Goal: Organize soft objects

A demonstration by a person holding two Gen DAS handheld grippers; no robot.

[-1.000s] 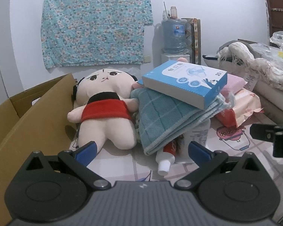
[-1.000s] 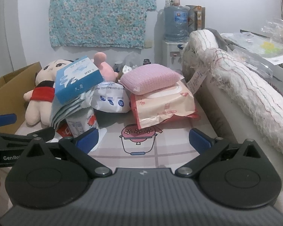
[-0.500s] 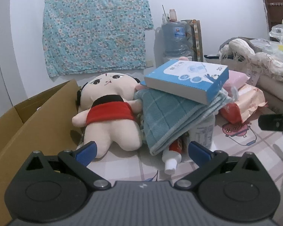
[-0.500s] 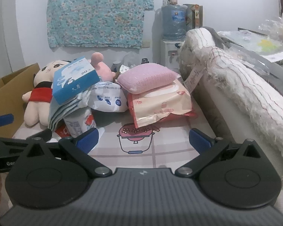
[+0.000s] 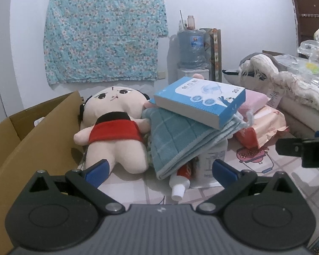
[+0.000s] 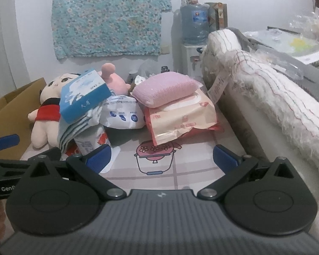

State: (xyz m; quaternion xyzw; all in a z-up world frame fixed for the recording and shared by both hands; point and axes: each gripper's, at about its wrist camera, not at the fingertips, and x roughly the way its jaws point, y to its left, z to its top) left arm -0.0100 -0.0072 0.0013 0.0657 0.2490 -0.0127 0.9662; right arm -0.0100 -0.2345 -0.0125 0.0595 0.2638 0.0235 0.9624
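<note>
Both jaws gape empty; the plush doll [image 5: 114, 131] lies just ahead of the left gripper [image 5: 159, 171], seemingly untouched.

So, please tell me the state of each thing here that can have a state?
left gripper: open, holds nothing.
right gripper: open, holds nothing.
doll: lying on its back beside the box.
box: open.
towel: folded, under the carton.
carton: closed, tilted.
toothpaste: capped, lying under the towel.
sponge: resting on the wipes.
wipes: closed.
</note>
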